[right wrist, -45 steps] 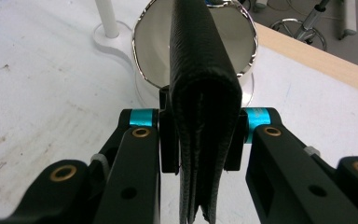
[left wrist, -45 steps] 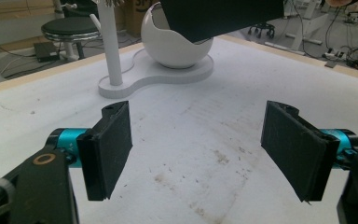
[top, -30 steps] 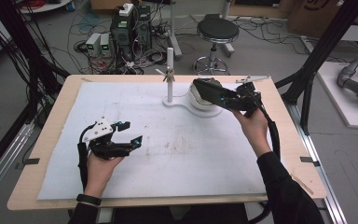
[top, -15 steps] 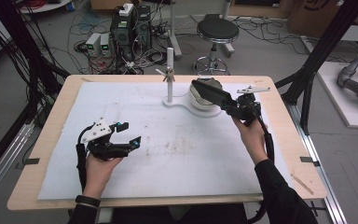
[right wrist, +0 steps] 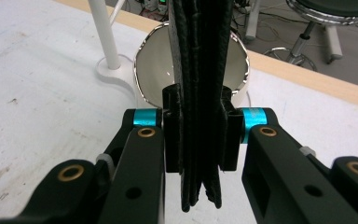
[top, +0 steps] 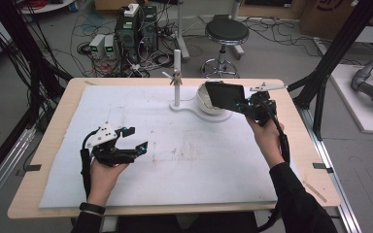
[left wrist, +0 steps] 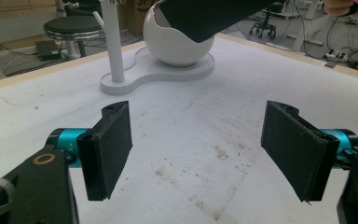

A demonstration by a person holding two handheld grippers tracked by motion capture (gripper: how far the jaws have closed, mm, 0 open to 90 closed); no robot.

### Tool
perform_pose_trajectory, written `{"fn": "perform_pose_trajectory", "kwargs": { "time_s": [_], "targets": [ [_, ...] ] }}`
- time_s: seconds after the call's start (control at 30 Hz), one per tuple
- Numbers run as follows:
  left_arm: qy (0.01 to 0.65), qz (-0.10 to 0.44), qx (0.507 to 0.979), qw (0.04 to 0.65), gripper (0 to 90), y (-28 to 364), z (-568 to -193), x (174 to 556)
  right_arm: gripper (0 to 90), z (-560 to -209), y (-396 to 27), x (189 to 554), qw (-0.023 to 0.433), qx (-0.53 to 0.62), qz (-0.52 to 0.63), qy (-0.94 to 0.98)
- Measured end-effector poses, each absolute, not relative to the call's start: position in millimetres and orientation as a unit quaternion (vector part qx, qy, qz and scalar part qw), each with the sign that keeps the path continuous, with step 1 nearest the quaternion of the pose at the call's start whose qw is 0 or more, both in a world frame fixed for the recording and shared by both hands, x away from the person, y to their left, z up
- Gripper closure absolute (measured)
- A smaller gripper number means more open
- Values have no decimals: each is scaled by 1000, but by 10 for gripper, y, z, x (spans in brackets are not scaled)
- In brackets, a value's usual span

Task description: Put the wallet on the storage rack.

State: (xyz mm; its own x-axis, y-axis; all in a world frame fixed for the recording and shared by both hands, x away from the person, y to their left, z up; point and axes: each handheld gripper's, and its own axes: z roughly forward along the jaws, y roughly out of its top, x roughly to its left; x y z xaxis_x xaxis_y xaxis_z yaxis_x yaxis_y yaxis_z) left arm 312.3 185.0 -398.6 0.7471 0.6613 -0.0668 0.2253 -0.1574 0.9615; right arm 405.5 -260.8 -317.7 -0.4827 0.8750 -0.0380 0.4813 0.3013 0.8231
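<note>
The table [top: 43, 160] has a pale wood rim and a white sheet [top: 184, 155] over its top, smudged with faint brown-grey marks toward the middle. The white stand [top: 177, 73], post and flat base alike, is plain white, and the round bowl [right wrist: 154, 60] on that base is white outside with a cream, glossy inside and a bright silvery edge. Above the bowl, the flat wallet-like black thing [top: 225, 95] is matte black with stitched edges. Both the left gripper [top: 128, 138] and the right gripper [right wrist: 200, 135] are black with turquoise collars and brass-coloured rivets; the left gripper carries a light grey plate.
</note>
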Motion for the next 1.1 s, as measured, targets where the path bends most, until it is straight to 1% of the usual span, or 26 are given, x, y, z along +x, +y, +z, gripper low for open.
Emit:
{"fn": "perform_pose_trajectory", "kwargs": {
  "time_s": [0.23,0.73,0.83,0.9,1.0,1.1],
  "targets": [
    [299,189,737,575,245,1842,-3980,3120,776,-3137,-2556,4132,256,447,390,763],
    [301,190,736,576,245,1876,-3983,3101,755,-3230,-2391,4222,276,450,377,761],
    [300,191,737,575,246,1875,-3981,3096,698,-3233,-2391,4218,279,451,372,762],
    [300,191,737,575,246,1874,-3981,3095,690,-3238,-2395,4213,278,450,372,763],
    [301,190,737,575,245,1873,-3981,3095,640,-3234,-2384,4194,276,446,372,766],
    [301,190,737,575,245,1868,-3981,3093,638,-3233,-2353,4174,279,438,368,771]
  ]
}}
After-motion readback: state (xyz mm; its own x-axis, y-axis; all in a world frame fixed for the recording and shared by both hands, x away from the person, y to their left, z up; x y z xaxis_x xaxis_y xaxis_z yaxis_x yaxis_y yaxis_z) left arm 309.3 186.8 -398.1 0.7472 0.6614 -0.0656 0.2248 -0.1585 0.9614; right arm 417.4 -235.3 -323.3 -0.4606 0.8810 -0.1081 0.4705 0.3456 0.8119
